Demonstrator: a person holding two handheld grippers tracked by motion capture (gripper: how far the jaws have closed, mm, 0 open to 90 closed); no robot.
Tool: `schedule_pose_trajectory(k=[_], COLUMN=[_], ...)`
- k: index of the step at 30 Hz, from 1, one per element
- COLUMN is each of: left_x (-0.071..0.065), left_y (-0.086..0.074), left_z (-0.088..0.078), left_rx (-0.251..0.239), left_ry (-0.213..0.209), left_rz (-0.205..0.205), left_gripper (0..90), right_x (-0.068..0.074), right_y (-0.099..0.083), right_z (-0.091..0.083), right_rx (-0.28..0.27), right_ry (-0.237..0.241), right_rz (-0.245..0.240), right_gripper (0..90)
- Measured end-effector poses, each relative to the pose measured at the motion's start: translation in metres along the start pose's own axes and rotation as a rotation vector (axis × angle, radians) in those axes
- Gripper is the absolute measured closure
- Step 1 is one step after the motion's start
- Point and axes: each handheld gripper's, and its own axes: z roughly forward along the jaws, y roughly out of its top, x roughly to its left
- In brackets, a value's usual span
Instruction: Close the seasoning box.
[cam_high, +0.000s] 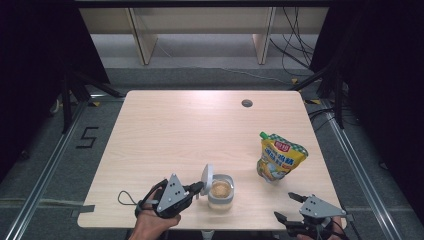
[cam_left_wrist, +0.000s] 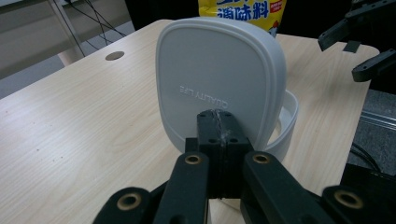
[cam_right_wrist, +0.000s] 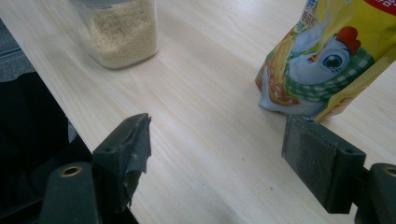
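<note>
While left gripper (cam_high: 199, 189) pinches white plastic hinged lid (cam_high: 207, 178) upright, swing gently, keep clear grain-filled jar (cam_high: 220, 194) steady; right gripper (cam_high: 289, 206) wide, empty.

1. A pale wooden worktop (cam_high: 190, 130) with a round cable hole (cam_high: 246, 103) stands on grey carpeted floor (cam_high: 45, 150).
2. Beyond it stands light wooden shelving (cam_high: 200, 30); black cables (cam_high: 295, 50) trail over the floor.
3. Black curtains (cam_high: 35, 45) flank both sides.
</note>
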Motion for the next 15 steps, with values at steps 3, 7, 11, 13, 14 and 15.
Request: schedule_pose_trajectory(k=[3, 7, 11, 13, 14, 15], left_x=[-0.0019, -0.0041, -0.003, -0.0014, 0.0009, 0.0009], left_y=[0.0024, 0.0052, 0.0061, 0.0051, 0.0029, 0.0029], left_z=[0.0021, 0.0047, 0.0033, 0.0018, 0.0, 0.0], left_rx=[0.003, -0.002, -0.011, -0.013, -0.009, -0.009], left_ry=[-0.008, -0.016, -0.015, -0.013, -0.01, -0.01], left_rz=[0.011, 0.014, 0.006, -0.008, -0.016, -0.016], left_gripper=[89.1, 89.1, 89.0, 88.0, 87.4, 86.4], right_x=[0.0001, 0.0005, 0.0012, 0.0013, 0.0014, 0.0014], right_y=[0.0, -0.0002, -0.0003, -0.0002, -0.0001, -0.0001], right_z=[0.0, 0.0003, -0.0002, -0.0001, 0.0001, 0.0001], right_rx=[0.001, -0.001, 0.005, 0.003, 0.004, 0.004], right_ry=[0.001, 0.002, 0.005, 0.005, 0.004, 0.004], right_rz=[0.0, -0.003, 0.007, 0.007, 0.005, 0.005], right_gripper=[24.9, 24.9, 24.9, 24.9, 24.9, 24.9])
